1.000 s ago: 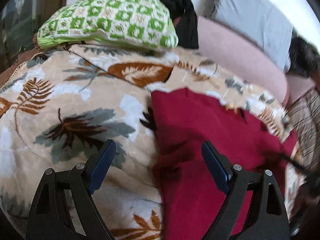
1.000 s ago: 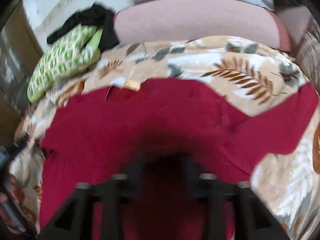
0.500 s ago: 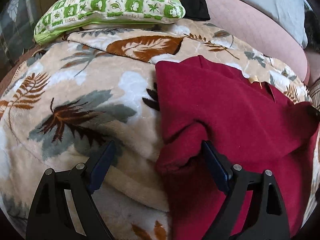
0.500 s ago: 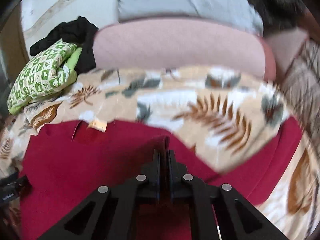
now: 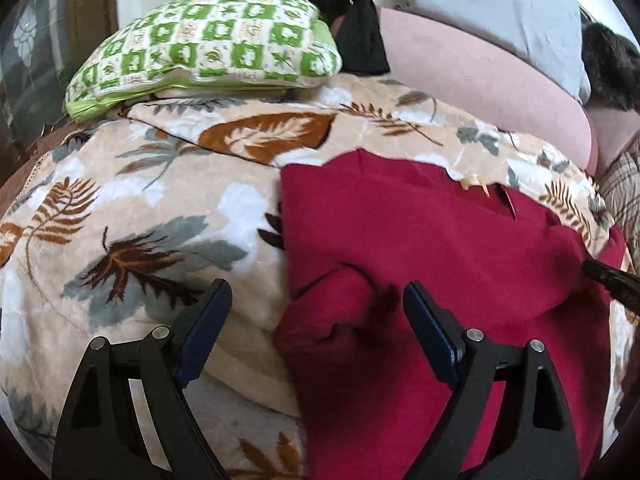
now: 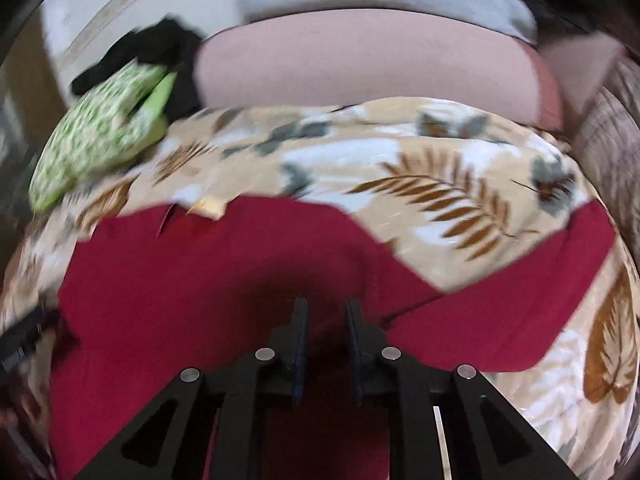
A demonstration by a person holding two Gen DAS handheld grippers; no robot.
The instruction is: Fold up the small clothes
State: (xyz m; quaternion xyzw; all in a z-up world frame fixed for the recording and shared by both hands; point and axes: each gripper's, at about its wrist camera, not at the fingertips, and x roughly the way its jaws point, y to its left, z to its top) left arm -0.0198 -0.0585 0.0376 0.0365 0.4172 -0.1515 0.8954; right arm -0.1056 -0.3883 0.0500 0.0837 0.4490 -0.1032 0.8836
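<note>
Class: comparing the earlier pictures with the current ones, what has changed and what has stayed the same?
The right claw, shut on a fold of the red garment half a second ago, has parted slightly and released it. The left claw stayed open over the garment's bunched left edge. The green pillow remained in place.

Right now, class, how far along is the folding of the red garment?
Done: the red garment lies on the leaf-print blanket, its left sleeve bunched inward. In hand: nothing; the left gripper is wide open over that bunched sleeve, the right gripper is slightly parted above the cloth. Left: the right sleeve is still spread out, body unfolded.
</note>
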